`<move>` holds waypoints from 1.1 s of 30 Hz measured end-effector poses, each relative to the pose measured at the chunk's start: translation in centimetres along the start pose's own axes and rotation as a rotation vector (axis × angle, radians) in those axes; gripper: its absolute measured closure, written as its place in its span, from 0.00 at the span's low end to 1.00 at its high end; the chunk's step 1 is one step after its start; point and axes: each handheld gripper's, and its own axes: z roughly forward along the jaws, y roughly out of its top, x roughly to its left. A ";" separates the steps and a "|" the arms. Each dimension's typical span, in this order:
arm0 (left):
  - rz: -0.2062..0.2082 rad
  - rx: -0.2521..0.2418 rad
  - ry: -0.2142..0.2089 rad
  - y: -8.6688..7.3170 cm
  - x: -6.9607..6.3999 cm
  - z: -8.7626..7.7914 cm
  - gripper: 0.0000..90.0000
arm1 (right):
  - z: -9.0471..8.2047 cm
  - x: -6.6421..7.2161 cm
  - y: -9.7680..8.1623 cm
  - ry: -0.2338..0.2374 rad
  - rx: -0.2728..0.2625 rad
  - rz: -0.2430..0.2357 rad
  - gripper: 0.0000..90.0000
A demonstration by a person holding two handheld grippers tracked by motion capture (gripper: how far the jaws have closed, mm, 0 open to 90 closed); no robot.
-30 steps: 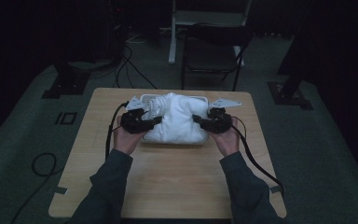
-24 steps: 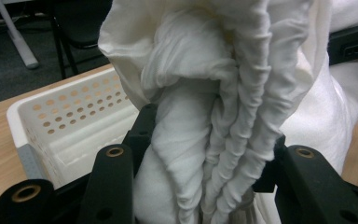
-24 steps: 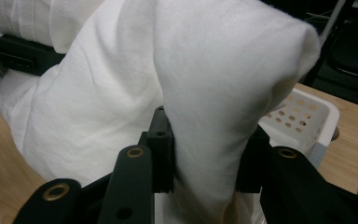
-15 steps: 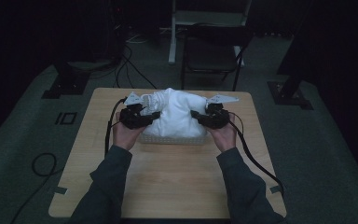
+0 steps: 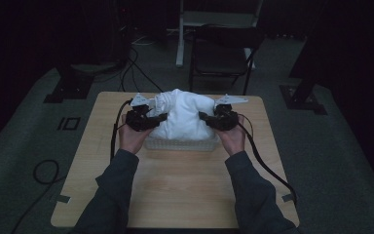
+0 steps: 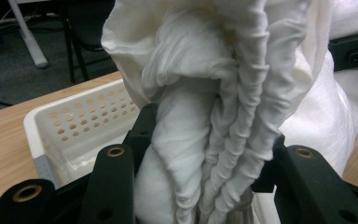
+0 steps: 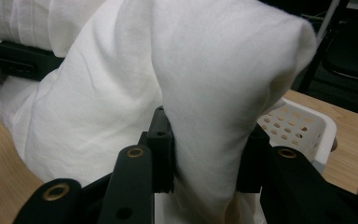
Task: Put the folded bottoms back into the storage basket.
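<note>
1. A dim studio room with dark carpet surrounds a pale wooden table (image 5: 175,190), whose bare near half stretches between the person's two dark sleeves.

2. At mid-table, the left gripper (image 5: 148,119) is clamped on a bunched, rope-like gather of the white cloth (image 5: 185,114); in the left gripper view the pleats are squeezed tight between the black jaws.

3. The right gripper (image 5: 212,119) is likewise closed on the cloth's opposite side, pinching a thicker, smoother fold, as the right gripper view shows.

4. The cloth mounds up between the two tools over a white perforated basket (image 5: 182,144), which sits on the table; its lower folds appear to rest inside or on the rim (how much is inside cannot be told).

5. Judging from the deep wrinkles and the way it drapes, the cloth is soft, light and limp: it will sag and trail wherever it is unsupported, and it should not break or slip easily once pinched.

6. Good holds are gathered folds near the two ends, as now, so that the bulk hangs evenly; a thin single layer would likely pull free.

7. Beyond the table, a dark folding chair (image 5: 224,53) and loose floor cables (image 5: 131,68) sit in shadow.
</note>
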 end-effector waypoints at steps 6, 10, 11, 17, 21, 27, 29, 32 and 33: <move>-0.007 0.006 0.013 0.2 0.3 0.3 0.62 | 0.6 0.0 0.3 -0.009 0.005 0.004 0.73; -0.004 0.007 0.024 0.5 0.3 0.5 0.62 | 0.8 -0.3 0.4 -0.008 0.001 0.014 0.73; -0.005 0.008 0.025 0.5 0.3 0.6 0.62 | 0.8 -0.4 0.4 -0.008 0.002 0.017 0.73; -0.009 0.011 0.031 0.6 0.4 1.1 0.62 | 1.1 -0.7 0.4 -0.015 0.005 0.022 0.73; -0.013 0.015 0.040 0.7 0.5 1.4 0.62 | 1.4 -0.9 0.4 -0.018 0.008 0.034 0.73; -0.016 0.016 0.046 0.9 0.6 1.8 0.62 | 1.7 -1.1 0.5 -0.021 0.011 0.047 0.73; -0.019 0.018 0.046 0.8 0.7 1.9 0.62 | 1.8 -1.2 0.5 -0.023 0.010 0.047 0.73; -0.026 0.023 0.049 0.7 0.8 2.2 0.62 | 2.0 -1.2 0.5 -0.027 0.020 0.044 0.73; -0.027 0.025 0.050 0.7 0.9 2.2 0.62 | 2.1 -1.2 0.6 -0.029 0.021 0.044 0.73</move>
